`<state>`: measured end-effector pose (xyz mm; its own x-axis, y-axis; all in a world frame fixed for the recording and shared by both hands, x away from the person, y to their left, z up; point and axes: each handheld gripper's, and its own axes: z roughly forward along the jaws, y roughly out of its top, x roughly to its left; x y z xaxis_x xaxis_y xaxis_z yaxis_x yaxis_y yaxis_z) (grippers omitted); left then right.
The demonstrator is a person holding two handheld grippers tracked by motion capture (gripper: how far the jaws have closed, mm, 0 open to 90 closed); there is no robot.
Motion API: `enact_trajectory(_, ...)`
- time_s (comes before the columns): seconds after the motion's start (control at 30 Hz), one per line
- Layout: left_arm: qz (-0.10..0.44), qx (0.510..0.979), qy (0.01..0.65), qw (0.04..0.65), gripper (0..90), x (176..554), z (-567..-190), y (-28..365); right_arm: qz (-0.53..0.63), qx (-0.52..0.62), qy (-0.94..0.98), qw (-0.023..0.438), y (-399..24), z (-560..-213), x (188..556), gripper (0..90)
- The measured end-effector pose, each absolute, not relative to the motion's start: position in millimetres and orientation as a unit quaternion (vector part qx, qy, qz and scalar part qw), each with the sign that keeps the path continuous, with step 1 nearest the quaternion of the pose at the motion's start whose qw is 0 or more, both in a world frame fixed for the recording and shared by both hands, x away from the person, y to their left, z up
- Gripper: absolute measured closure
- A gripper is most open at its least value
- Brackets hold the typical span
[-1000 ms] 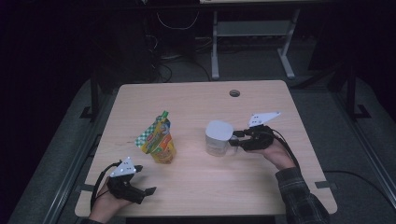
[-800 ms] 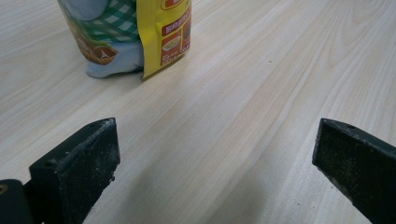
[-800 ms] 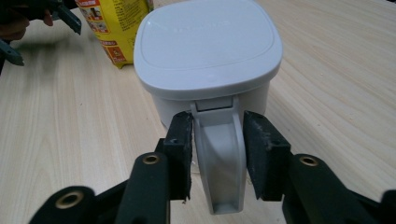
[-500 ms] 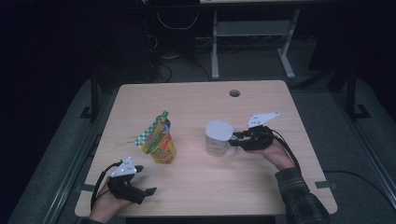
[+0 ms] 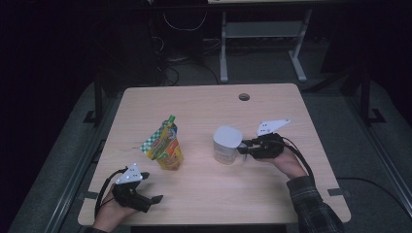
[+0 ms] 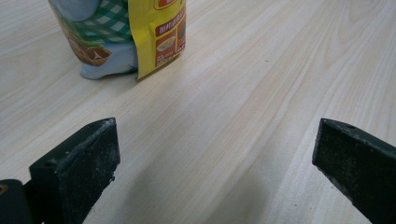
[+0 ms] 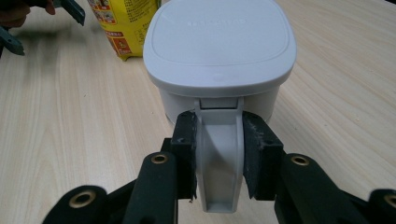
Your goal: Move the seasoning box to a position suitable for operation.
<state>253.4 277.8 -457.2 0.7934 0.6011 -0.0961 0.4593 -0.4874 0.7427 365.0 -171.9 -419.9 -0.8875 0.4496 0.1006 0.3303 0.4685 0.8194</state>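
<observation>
Closing over the last moment, the right tool (image 7: 218, 156) now has its black jaws pressed on the grey plastic handle (image 7: 218, 163) of the lidded white-grey plastic cup (image 5: 227, 144); neither hand has shifted. Nearest the person, the left tool (image 5: 145, 196) rests on the pale wooden counter (image 5: 204, 107), jaws wide apart and holding nothing. Farther in, the yellow and green-checked spouted food pouch (image 5: 165, 145) stands upright, left of the cup and apart from it.
</observation>
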Motion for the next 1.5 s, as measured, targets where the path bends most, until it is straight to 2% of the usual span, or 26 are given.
enact_trajectory(0.7,0.09,0.859,0.303,0.402,0.2,253,-457,277,0.466,0.208,0.857,0.069,-169,-414,333,68.4)
enact_trajectory(1.5,0.083,0.861,0.298,0.403,0.2,251,-458,274,0.479,0.161,0.863,0.031,-161,-417,288,68.3)
